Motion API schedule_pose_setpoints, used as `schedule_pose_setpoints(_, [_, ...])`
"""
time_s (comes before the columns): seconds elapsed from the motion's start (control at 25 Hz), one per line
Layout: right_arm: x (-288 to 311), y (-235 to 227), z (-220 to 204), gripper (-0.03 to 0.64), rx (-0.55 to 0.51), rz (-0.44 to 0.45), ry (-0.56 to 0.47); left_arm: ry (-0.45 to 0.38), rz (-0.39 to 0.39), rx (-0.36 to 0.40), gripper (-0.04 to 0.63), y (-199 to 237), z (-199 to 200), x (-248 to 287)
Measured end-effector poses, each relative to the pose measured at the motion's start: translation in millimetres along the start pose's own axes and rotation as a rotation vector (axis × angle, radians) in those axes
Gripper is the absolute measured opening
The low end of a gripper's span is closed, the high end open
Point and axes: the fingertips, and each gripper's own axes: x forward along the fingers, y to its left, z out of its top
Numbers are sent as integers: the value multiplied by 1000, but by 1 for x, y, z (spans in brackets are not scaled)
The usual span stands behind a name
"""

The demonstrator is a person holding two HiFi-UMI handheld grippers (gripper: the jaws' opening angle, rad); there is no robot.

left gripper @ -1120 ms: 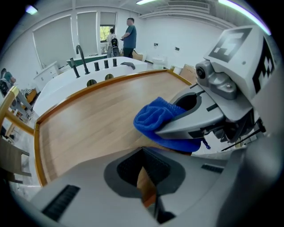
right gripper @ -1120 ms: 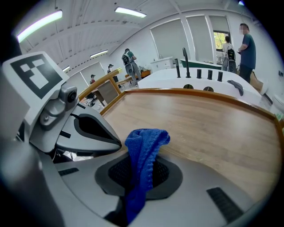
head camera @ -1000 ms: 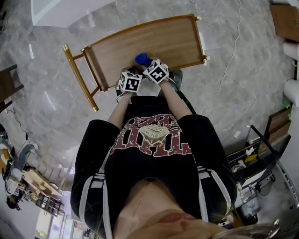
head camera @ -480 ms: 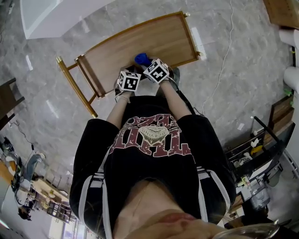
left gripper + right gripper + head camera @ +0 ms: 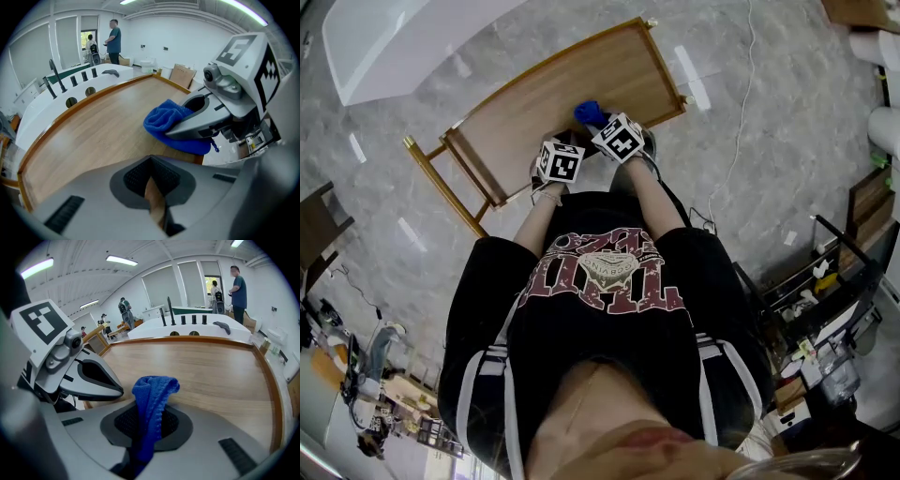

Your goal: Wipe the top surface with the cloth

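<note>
A wooden table top (image 5: 553, 98) with a raised gold-edged rim lies in front of me. My right gripper (image 5: 609, 131) is shut on a blue cloth (image 5: 588, 113) over the table's near edge. In the right gripper view the cloth (image 5: 152, 397) stands up bunched from between the jaws of that gripper (image 5: 147, 427), above the wood (image 5: 211, 371). My left gripper (image 5: 555, 155) sits just to the left, close beside the right one. Its jaws (image 5: 152, 192) are shut with nothing in them. From the left gripper view the cloth (image 5: 164, 119) hangs under the right gripper (image 5: 211, 119).
A white counter (image 5: 403, 37) stands beyond the table, with black fittings on it (image 5: 187, 322). A cable (image 5: 736, 141) runs over the grey floor at right. Racks with clutter (image 5: 834, 291) stand at far right. Two people (image 5: 112, 40) stand far off by a doorway.
The head view has drifted, so the table sits a little further left and up. Both grippers and the cloth stay at the table's near edge.
</note>
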Motion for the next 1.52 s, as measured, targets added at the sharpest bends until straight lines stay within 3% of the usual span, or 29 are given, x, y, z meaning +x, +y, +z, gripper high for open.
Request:
schedule_pose_setpoints(0.84, [-29, -60, -19, 55, 44, -90, -35, -7, -67, 70, 49, -44, 35, 30])
schedule_pose_setpoints(1.52, [-58, -107, -34, 55, 85, -172, -70, -6, -75, 66, 49, -56, 45, 36])
